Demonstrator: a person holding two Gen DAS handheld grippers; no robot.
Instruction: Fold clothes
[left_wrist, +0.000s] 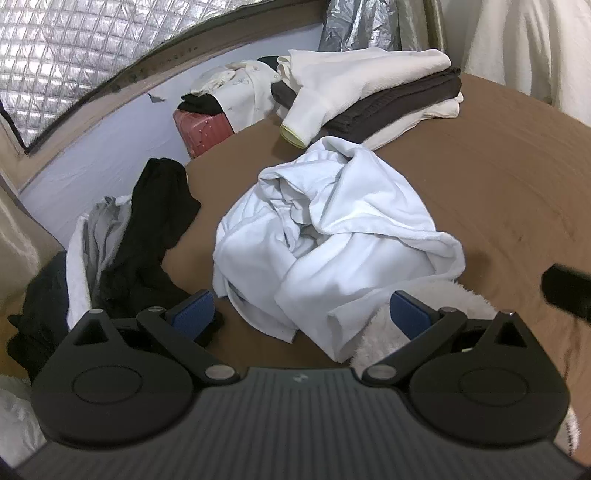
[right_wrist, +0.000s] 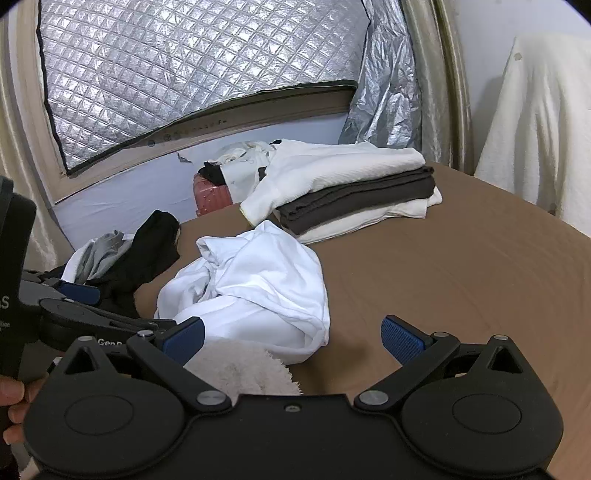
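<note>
My left gripper (left_wrist: 302, 312) has its fingers (left_wrist: 194, 314) spread as wide as they go with nothing between them, and the right gripper (right_wrist: 293, 334) is the same: wide apart, empty. Both hang over the near edge of the bed (left_wrist: 498, 192), angled down at the white shirt (left_wrist: 332, 236), which lies crumpled in a heap in the middle of the brown sheet, just ahead of both tools.

I judge the shirt to be light, soft and limp, a thin knit that will sag and drag rather than hold any shape. It will not slip much on the sheet, so a pull should spread it. I would pinch it at an edge or hem, one gripper on each side; the loose flap nearest the left gripper looks like a fair start (collar and sleeves are lost in the folds, so I cannot pick them out).

A folded stack (left_wrist: 388, 96) of white and dark brown pieces sits at the far side, well apart from the shirt. A dark pile (left_wrist: 147, 236) of black, grey and white clothes lies at the bed's left edge. Something fluffy and white (right_wrist: 240, 365) sits close under the grippers.

Beyond the bed there is a pink suitcase (left_wrist: 207, 129), a quilted silver cover (right_wrist: 184, 74) over the window, and pale cloth (right_wrist: 535, 129) at the right.
</note>
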